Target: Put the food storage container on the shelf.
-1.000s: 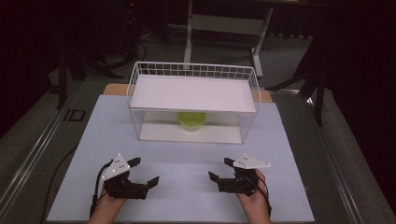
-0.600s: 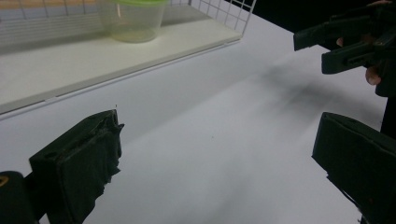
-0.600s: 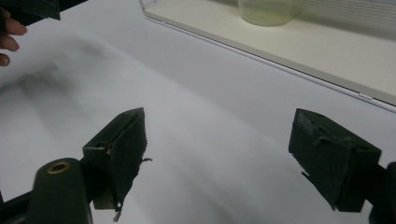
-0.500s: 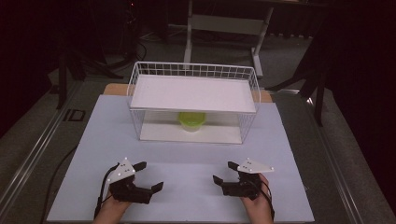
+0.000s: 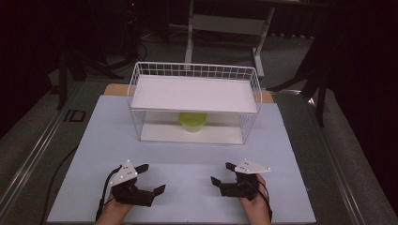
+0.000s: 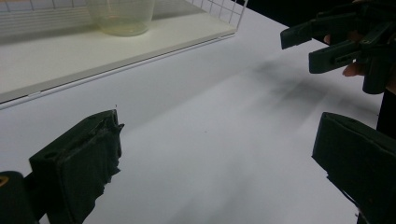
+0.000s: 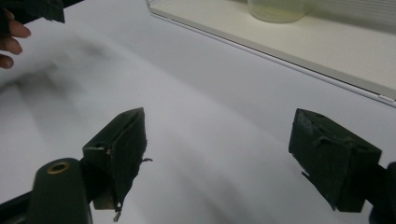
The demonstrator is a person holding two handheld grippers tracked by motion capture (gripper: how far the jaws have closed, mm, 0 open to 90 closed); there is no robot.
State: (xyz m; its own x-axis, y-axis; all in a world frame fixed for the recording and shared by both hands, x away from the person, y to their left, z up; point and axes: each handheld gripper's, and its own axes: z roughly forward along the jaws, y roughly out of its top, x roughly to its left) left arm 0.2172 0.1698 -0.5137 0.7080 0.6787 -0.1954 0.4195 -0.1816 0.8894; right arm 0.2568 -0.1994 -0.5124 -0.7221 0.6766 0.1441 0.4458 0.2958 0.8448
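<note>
Both the left gripper and the right gripper have been drawn back toward the near edge of the white worktop, fingers wide open and empty. The translucent yellow-green plastic cup is left untouched on the lower shelf of the white wire rack, so a reach for it is judged not yet begun.

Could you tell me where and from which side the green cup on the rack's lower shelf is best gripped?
Probably by its side wall, coming in low from the open front: the green cup stands upright under the wire rack's upper shelf, which blocks any approach from above.
</note>
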